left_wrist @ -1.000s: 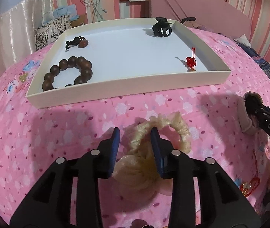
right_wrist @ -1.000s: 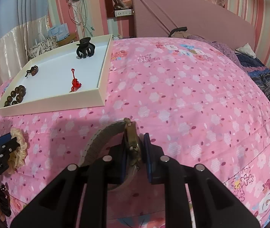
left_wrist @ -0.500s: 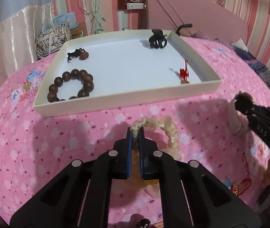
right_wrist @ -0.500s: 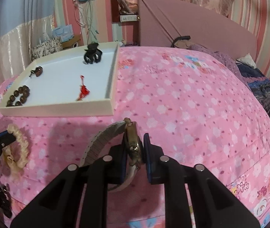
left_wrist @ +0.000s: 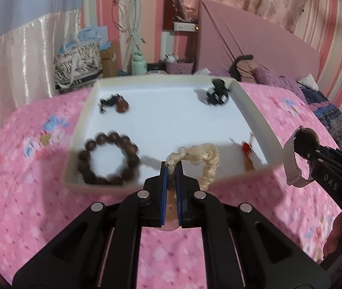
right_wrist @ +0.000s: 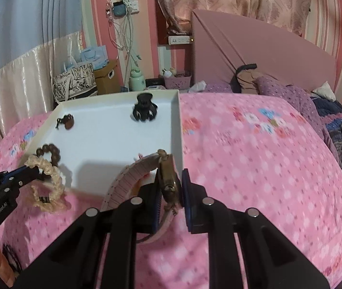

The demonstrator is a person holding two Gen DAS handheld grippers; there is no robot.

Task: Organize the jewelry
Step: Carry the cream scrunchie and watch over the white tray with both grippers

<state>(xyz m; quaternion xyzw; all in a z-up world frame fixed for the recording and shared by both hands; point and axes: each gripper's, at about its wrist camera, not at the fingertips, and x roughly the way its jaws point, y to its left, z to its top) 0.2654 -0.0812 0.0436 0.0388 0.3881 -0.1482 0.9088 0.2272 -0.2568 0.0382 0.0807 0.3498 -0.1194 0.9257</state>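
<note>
Left wrist view: left gripper (left_wrist: 171,168) clamped on cream scrunchie (left_wrist: 204,155), tray (left_wrist: 260,110) directly ahead, below; right gripper (right_wrist: 171,187) clamped on wristwatch (right_wrist: 168,180), nearer tray's right wall.

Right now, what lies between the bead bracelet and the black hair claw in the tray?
Nothing: bare white tray floor between bracelet and claw, left wrist view.

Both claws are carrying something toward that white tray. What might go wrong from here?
The scrunchie is pinched only at one end by the left gripper, so it may slip or swing. It could land on the bead bracelet. The watch in the right gripper hangs near the tray wall and might catch on it.
</note>
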